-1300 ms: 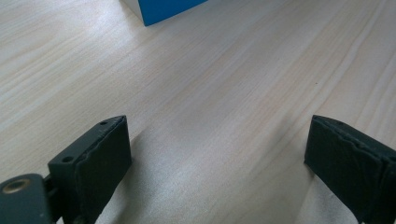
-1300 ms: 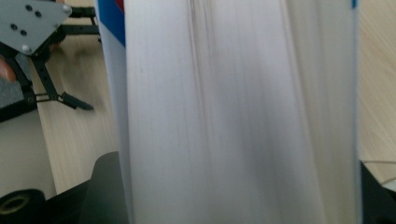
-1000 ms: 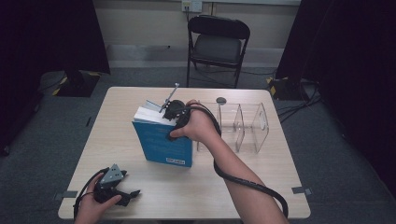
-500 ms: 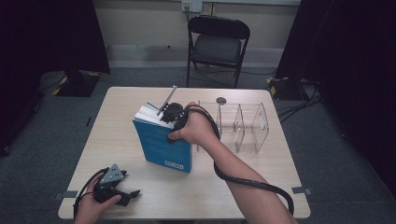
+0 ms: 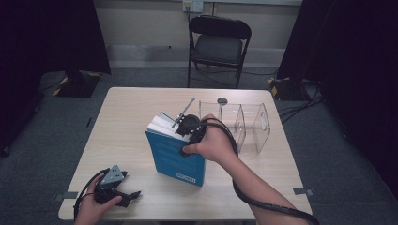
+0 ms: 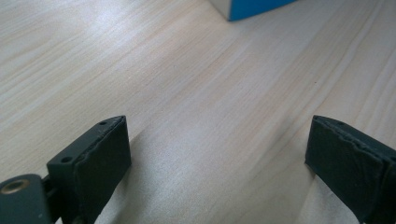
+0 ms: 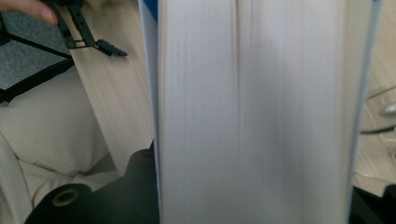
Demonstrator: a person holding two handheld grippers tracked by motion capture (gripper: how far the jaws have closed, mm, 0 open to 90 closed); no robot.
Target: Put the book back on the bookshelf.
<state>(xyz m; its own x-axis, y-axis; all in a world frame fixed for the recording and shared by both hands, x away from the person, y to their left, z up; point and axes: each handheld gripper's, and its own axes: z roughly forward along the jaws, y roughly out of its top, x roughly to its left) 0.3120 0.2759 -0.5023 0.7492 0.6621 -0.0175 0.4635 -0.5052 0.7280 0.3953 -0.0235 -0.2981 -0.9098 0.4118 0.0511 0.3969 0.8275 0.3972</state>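
Note:
A thick blue-covered book stands upright near the middle of the table, with its white page edge facing up. My right gripper comes down on the book's top from above and is shut on it, one black jaw on each cover. My left gripper rests open on the table near the front left edge. Bare wood lies between its fingers, and a blue corner of the book shows farther off. The left gripper also appears beyond the book.
A clear plastic divider rack stands just right of the book, and a small dark round object lies behind the rack. A black folding chair sits beyond the table's far edge.
The right gripper has carried the upright book a little to the right and toward the person. The left gripper has stayed where it was.

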